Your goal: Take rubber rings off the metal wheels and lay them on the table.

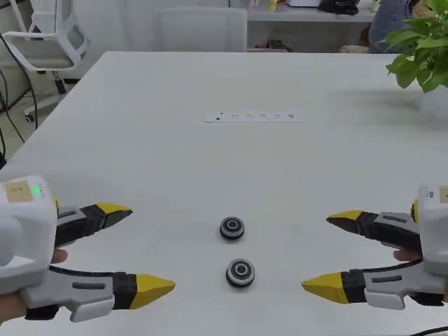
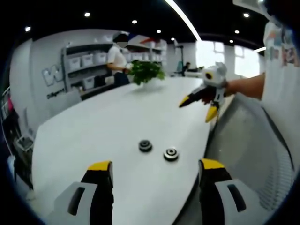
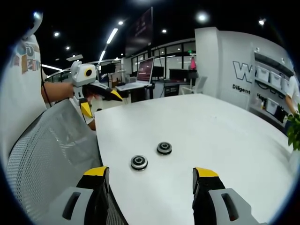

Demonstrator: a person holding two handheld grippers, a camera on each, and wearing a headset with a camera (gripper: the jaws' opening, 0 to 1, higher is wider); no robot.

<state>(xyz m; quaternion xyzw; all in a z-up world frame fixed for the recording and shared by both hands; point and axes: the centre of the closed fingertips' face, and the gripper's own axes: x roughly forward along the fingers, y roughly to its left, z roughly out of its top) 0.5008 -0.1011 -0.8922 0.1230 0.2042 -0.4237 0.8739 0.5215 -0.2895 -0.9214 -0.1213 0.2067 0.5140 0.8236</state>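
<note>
1. Holds the left gripper [image 1: 151,247] low over the near left part of the counter [image 1: 210,161], jaws spread wide with nothing between them, yellow tips pointing toward the middle.
2. Holds the right gripper [image 1: 315,252] the same way at the near right, jaws wide apart and empty, tips aimed inward.
3. Leaves two metal wheels lying flat on the counter between the grippers and well apart from both: the far wheel [image 1: 232,227] and the near wheel [image 1: 240,273], close together but not touching, the near one slightly further right.
4. Shows a black rubber ring [image 1: 230,274] around the silvery hub of each wheel, both rings seated on their wheels.
5. Looks, in the left gripper view, past that gripper's own jaws to both wheels, with the right gripper beyond them near the counter edge and a grey mesh chair back [image 2: 253,145] beside the counter.
6. Looks, in the right gripper view, past that gripper's own jaws to the same two wheels, with the left gripper beyond, over the chair.
7. Sets a white power strip [image 1: 254,117] further back on the counter, a green plant [image 1: 420,49] at the far right and a white chair [image 1: 49,31] past the far left corner.
</note>
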